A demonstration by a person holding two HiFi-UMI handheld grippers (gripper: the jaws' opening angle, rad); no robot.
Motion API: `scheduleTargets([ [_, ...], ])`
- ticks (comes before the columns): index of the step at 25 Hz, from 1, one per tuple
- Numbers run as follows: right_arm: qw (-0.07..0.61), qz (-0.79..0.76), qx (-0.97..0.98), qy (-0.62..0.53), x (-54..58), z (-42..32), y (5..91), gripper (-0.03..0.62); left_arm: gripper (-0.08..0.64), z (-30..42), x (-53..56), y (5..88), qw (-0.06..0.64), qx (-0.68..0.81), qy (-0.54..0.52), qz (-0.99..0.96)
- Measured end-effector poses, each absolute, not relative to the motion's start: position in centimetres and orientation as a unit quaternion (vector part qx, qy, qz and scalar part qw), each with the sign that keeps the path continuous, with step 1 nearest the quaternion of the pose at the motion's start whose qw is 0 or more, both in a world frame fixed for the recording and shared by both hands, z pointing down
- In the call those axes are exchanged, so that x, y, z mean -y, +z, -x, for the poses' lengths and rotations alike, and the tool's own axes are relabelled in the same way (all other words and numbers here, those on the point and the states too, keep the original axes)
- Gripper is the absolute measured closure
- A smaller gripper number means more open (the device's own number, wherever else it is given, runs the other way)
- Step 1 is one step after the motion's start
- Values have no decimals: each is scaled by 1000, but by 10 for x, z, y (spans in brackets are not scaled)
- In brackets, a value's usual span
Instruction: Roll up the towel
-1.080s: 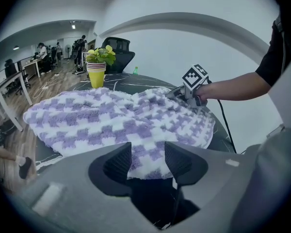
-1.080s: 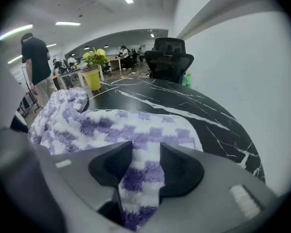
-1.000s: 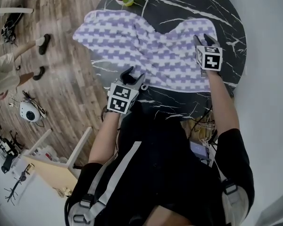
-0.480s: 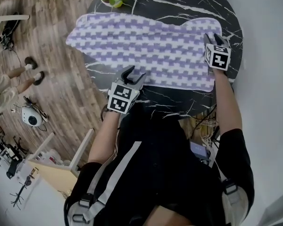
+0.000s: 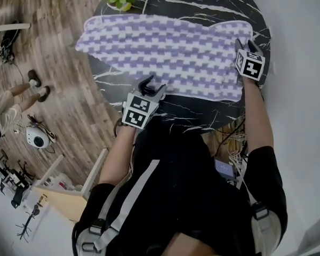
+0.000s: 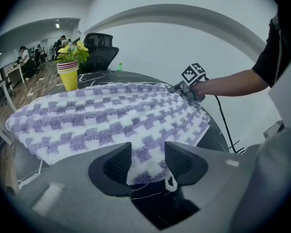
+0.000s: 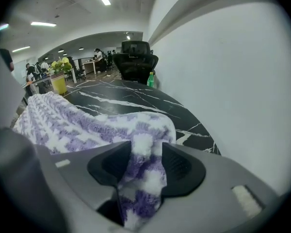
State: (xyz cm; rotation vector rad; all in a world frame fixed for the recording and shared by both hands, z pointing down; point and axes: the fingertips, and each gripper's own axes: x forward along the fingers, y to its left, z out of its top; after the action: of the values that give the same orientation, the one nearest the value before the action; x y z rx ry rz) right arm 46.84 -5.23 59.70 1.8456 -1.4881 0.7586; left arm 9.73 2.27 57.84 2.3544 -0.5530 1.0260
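We are working over a round surface of black stone veined with white. It is carrying the towel, which is lying spread almost flat across it, with its left end hanging a little past the rim. The towel is thick terry in a lilac and white check, plush and limp enough to bunch wherever it is pinched. We are judging that the rolling has not yet begun, since no turn of cloth is showing anywhere. The two holds seem to be drawing the cloth out smooth so that a roll can start evenly. The left gripper is reaching in from the edge nearest us and pinching the towel's near edge partway along. Its ribbed black fingers are closed on the cloth low against the stone. The right gripper is clasping the right-hand short edge close to its far rounded corner, well apart from the left one. There the pile is gathering into a plump fold between the fingers. These have just been easing a little wider, yet the pads are pressing on the fold and gripping it. Beyond the towel a yellow pot of leafy plant is standing apart from the cloth. By the left fingers a small white hanging loop is poking out from the hem.
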Motion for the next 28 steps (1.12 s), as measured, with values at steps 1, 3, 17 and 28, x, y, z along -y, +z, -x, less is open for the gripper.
scheduleTargets([
  [1, 315, -705, 569, 284, 51, -466, 592, 390, 334, -97, -21, 577, 252, 203, 376, -868],
  [3, 305, -706, 578, 273, 44, -457, 580, 390, 334, -99, -19, 574, 248, 203, 372, -871],
  [17, 286, -681, 589, 327, -71, -396, 582, 400, 334, -122, -48, 569, 228, 155, 384, -881],
  [28, 299, -677, 571, 357, -132, -384, 603, 413, 336, -141, -77, 568, 218, 117, 395, -885],
])
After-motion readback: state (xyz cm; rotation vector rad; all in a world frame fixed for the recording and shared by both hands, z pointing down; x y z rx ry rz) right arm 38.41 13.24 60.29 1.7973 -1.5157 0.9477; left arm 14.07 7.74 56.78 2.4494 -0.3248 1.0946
